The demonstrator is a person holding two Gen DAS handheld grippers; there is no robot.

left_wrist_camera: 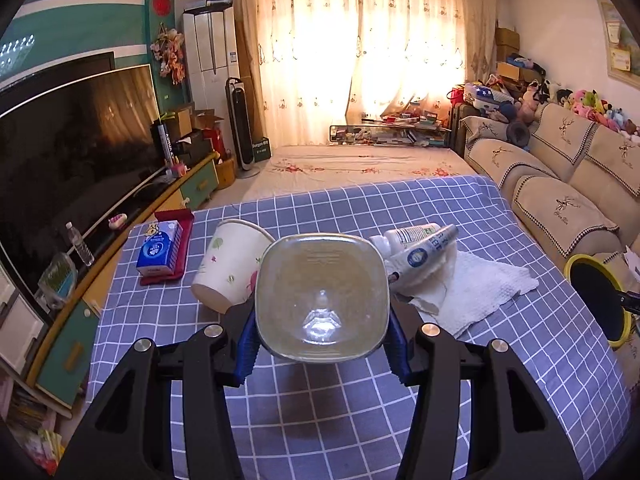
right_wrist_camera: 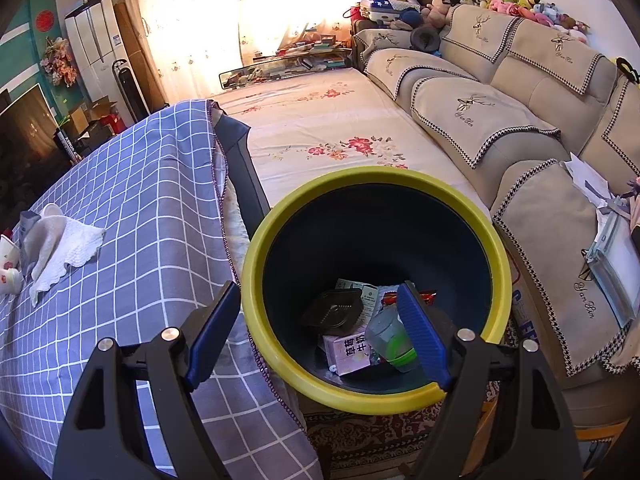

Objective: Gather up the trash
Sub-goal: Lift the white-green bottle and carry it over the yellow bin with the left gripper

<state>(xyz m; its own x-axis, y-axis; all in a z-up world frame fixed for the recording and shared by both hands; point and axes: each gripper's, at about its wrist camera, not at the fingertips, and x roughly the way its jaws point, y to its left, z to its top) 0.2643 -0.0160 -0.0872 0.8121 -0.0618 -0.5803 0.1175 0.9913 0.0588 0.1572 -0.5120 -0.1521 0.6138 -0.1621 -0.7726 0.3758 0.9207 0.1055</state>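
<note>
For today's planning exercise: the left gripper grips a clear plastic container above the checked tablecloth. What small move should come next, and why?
Probably carry the clear container, clamped in the left gripper, right toward the yellow-rimmed bin beside the table. The bin already holds trash, and the right gripper hangs open over it.

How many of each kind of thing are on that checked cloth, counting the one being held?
Paper cup: 1
White bottles: 2
Paper towel: 1
Tissue pack: 1
Red tray: 1
Clear tub, held by left gripper: 1
Total: 7

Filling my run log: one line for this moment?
left gripper: shut on clear container | right gripper: open over bin | paper cup: on table
</note>
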